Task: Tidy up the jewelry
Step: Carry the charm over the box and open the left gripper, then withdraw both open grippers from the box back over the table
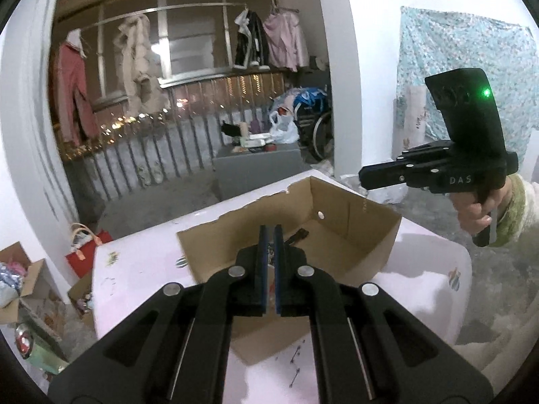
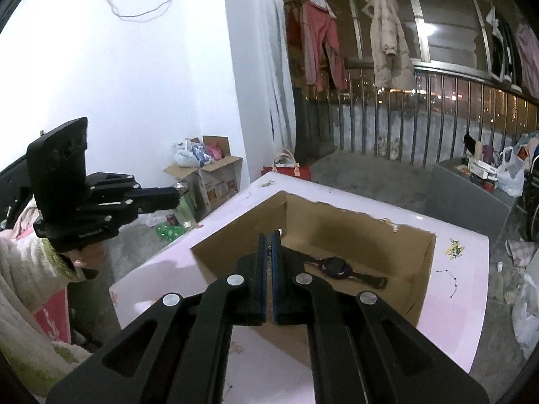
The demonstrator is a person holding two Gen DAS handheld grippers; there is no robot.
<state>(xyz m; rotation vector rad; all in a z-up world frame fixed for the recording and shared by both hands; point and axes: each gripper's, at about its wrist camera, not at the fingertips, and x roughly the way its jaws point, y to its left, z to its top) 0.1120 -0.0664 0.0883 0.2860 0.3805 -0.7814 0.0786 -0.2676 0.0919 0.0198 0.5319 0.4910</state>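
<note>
Pink table is bearing a box holding a watch, gathered for tidiness; both grippers, left and right, are hovering above, jaws together, empty.

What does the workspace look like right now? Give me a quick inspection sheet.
Surface: white table with small stickers on its top.
Job's things: open cardboard box on the table; a black watch lies flat inside it. A thin dark chain lies on the table outside the box.
Clutter: nothing else seen on the table.
Grippers: left gripper shut, nothing held; right gripper shut, nothing held; both above the box.
Cables: a white cord hangs on the wall; none on the table.
Surroundings: clothes hanging at the balcony railing, boxes and bags on the floor, a red bag behind the table.
</note>
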